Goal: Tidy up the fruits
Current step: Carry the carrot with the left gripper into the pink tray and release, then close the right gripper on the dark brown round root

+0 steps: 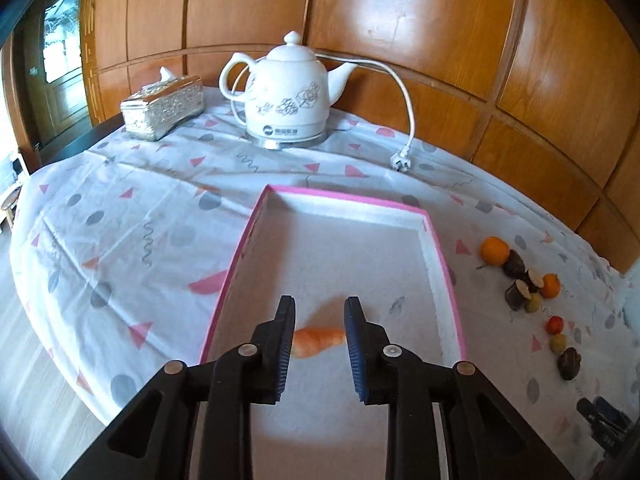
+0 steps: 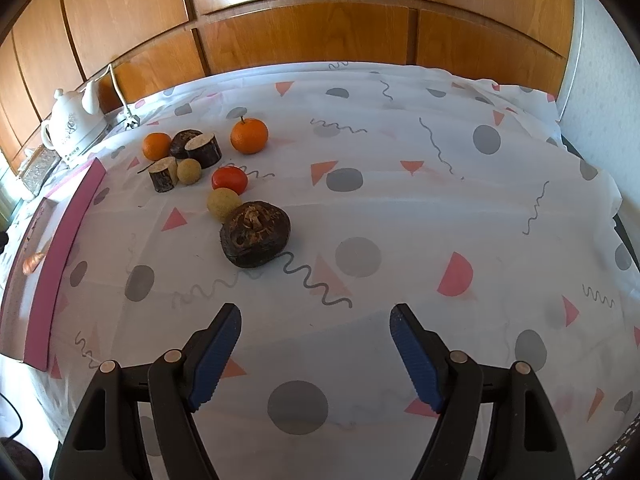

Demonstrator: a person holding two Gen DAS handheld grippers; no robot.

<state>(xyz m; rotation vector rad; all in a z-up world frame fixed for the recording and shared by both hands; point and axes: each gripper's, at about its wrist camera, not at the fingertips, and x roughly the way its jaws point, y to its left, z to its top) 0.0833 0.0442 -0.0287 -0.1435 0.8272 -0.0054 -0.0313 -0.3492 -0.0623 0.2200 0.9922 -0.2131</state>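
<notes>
My left gripper [image 1: 320,312] hovers over the pink-rimmed white tray [image 1: 436,264]. Its jaws stand slightly apart, and a blurred orange carrot-shaped piece [image 1: 318,340] shows in the gap, beyond the fingertips, on the tray floor; the pads do not press on it. The same piece [image 2: 34,260] appears inside the tray [image 2: 60,248] in the right wrist view. My right gripper [image 2: 316,320] stands open over the cloth with nothing between its fingers. Ahead of it lie a dark round fruit [image 2: 256,234], two tan balls [image 2: 224,204], a red fruit [image 2: 229,179], two oranges [image 2: 249,135] and brown log pieces [image 2: 203,150].
A white electric kettle [image 1: 286,96] with its cord and plug [image 1: 402,164] stands at the back of the table, and a silver tissue box [image 1: 162,108] sits to its left. Wood panelling runs behind the table. The patterned cloth [image 2: 440,200] is bare to the right of the fruits.
</notes>
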